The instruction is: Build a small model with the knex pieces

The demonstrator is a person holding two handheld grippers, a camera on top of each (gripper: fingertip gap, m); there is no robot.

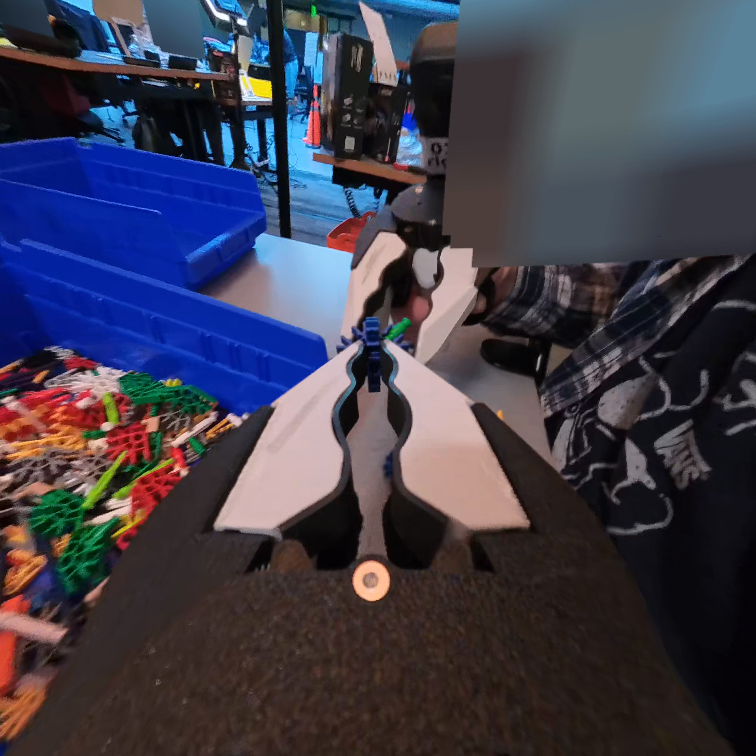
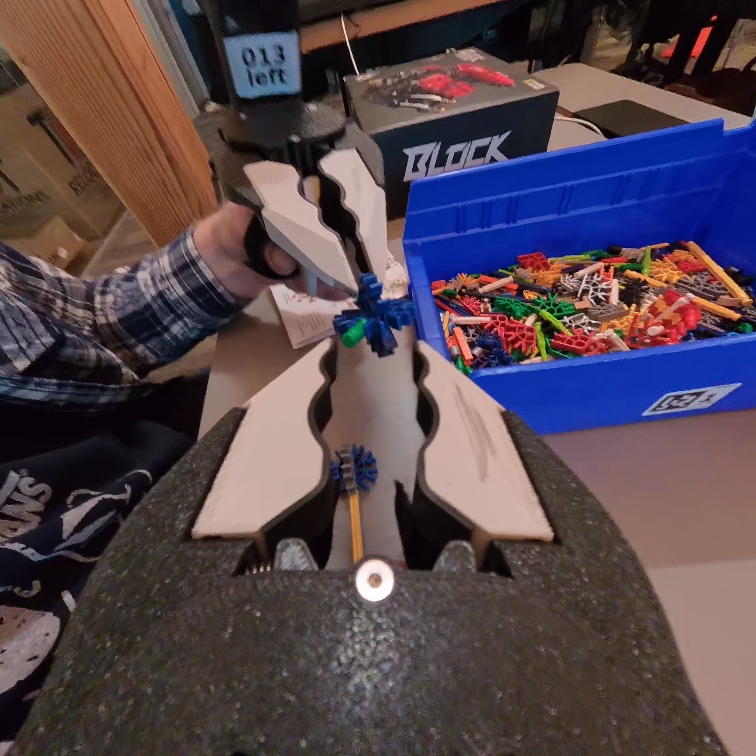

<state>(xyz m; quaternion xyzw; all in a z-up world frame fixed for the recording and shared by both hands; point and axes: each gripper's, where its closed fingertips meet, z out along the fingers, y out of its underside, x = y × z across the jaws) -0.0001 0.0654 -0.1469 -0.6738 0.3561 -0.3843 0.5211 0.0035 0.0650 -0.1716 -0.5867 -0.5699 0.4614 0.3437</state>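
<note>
My left gripper (image 1: pixel 372 347) is shut on a blue connector cluster (image 1: pixel 371 339) with a short green rod (image 1: pixel 399 328) stuck in it, held above the table. In the right wrist view the left gripper (image 2: pixel 355 287) pinches the cluster (image 2: pixel 378 317) from above, and the green rod (image 2: pixel 354 333) points down-left. My right gripper (image 2: pixel 375 347) is open, its fingertips just below and on either side of the cluster, not touching it. It also shows in the left wrist view (image 1: pixel 403 327), facing me. A blue connector on a yellow rod (image 2: pixel 354 474) lies on the table under the right gripper.
A blue bin (image 2: pixel 572 204) full of mixed coloured building pieces (image 2: pixel 593 302) stands right of the cluster; it also shows in the left wrist view (image 1: pixel 184 327), with a second blue bin (image 1: pixel 122 204) behind. A paper booklet (image 2: pixel 302 323), a dark box (image 2: pixel 450 135) and a plaid sleeve (image 2: pixel 102 307) are near. My left and right fingertips are right by each other.
</note>
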